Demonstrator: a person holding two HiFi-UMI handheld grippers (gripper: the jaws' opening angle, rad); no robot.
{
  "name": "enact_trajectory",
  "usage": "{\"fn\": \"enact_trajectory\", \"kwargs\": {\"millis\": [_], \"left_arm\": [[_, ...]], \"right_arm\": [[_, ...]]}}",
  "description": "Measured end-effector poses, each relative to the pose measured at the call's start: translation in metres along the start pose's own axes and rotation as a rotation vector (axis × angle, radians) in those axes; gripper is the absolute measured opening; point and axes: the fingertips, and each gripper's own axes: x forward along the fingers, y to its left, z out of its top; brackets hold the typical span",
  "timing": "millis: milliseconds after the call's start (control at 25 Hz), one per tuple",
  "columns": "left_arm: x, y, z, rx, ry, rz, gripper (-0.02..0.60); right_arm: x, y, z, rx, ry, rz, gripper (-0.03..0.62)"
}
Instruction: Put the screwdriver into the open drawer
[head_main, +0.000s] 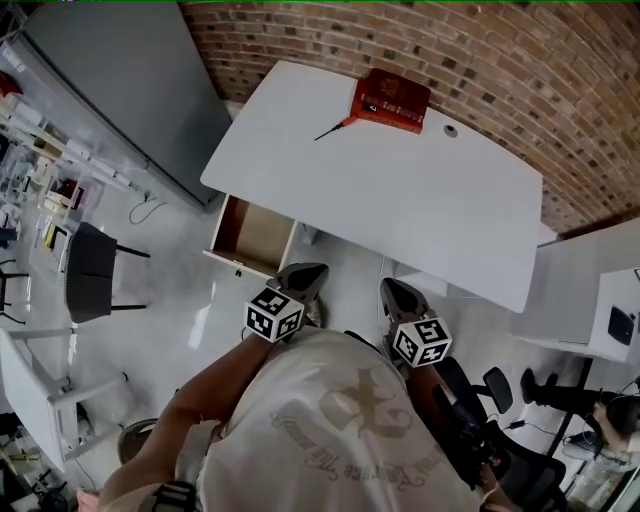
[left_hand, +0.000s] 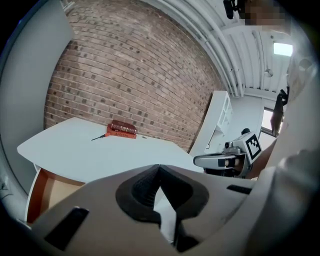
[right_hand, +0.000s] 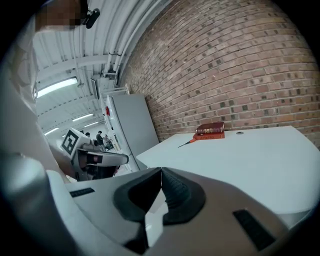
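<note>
While both hand-held grippers (head_main: 306, 272) (head_main: 394, 291) sit closed, the open drawer (head_main: 258, 232) shows bare wood.

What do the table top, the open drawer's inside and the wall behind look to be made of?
Table top: smooth matte white, probably laminate or painted board; no grain shows.
Drawer: brown, wood-look inside, likely board or plywood, with a white front.
Wall: brick, red-brown blocks with pale mortar joints.
</note>
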Motion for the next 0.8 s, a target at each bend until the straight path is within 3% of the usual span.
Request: {"fn": "enact_trajectory", "kwargs": {"millis": [280, 800], "left_arm": [[0.017, 0.036, 0.023, 0.004, -0.016, -0.031, 0.018], [0.011, 0.099, 0.042, -0.024, -0.041, -0.003, 0.018]], "right_arm": [[0.043, -0.003, 0.028, -0.029, 0.000, -0.013, 0.021], [0.106, 0.010, 0.050, -0.095, 0.032, 0.018, 0.021]]}}
